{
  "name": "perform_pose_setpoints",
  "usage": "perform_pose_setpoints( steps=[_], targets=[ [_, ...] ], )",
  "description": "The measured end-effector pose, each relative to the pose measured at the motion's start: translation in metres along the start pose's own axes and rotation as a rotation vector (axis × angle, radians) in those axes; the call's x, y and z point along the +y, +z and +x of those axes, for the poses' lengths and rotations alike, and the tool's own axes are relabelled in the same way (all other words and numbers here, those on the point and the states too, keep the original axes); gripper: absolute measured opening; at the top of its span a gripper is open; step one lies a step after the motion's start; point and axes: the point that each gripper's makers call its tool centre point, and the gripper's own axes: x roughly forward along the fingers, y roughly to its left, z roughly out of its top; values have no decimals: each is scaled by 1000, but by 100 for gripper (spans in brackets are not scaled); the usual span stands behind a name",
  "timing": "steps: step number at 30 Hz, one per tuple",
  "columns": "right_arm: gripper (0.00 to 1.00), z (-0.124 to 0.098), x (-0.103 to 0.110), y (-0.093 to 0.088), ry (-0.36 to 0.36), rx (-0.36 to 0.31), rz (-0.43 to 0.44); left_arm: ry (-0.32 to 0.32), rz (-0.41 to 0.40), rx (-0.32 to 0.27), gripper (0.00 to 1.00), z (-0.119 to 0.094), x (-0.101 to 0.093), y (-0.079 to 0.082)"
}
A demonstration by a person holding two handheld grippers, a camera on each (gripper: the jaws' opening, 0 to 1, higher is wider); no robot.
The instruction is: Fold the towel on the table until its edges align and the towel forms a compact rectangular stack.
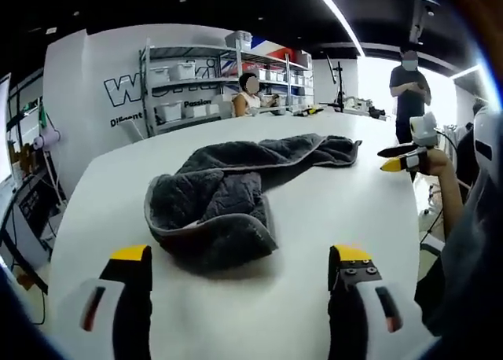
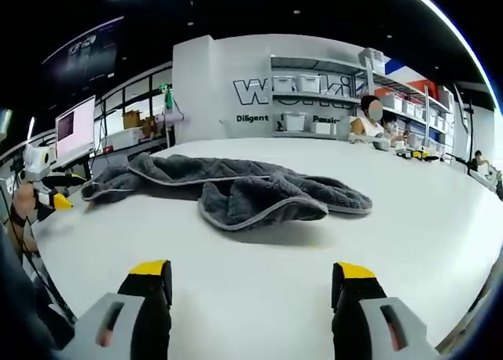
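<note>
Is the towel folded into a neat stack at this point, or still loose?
Loose. The grey towel lies crumpled on the white table, one end bunched up and the rest trailing out in uneven ridges, with no edges lined up.

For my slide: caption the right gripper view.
Open hand-held gripper faces a crumpled dark grey terry towel on a white table.

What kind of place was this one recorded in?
Probably a workshop or lab space: metal shelves stacked with storage bins, a computer screen along one side, and a big white table with a grey towel on it.
</note>
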Motion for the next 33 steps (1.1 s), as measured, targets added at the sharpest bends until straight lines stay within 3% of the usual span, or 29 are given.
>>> perform_pose_setpoints(
  steps=[3, 9, 13, 18, 25, 33],
  targets=[
    [87, -3, 0, -1, -10, 3, -1, 7, 12, -3, 97, -4, 6, 1],
    [87, -10, 3, 1, -23, 1, -9, 2, 110, 18, 96, -10, 23, 11],
    [87, -12, 4, 1, -29, -6, -4, -22, 163, 19, 96, -9, 32, 23],
    [87, -14, 4, -3, -35, 4, -2, -42, 218, 45, 95, -3, 38, 27],
    [86, -19, 3, -3, -52, 2, 0, -124, 321, 96, 87, 6, 35, 26],
    [86, -29, 3, -8, -68, 5, 3, -195, 421, 112, 85, 14, 30, 33]
  ],
)
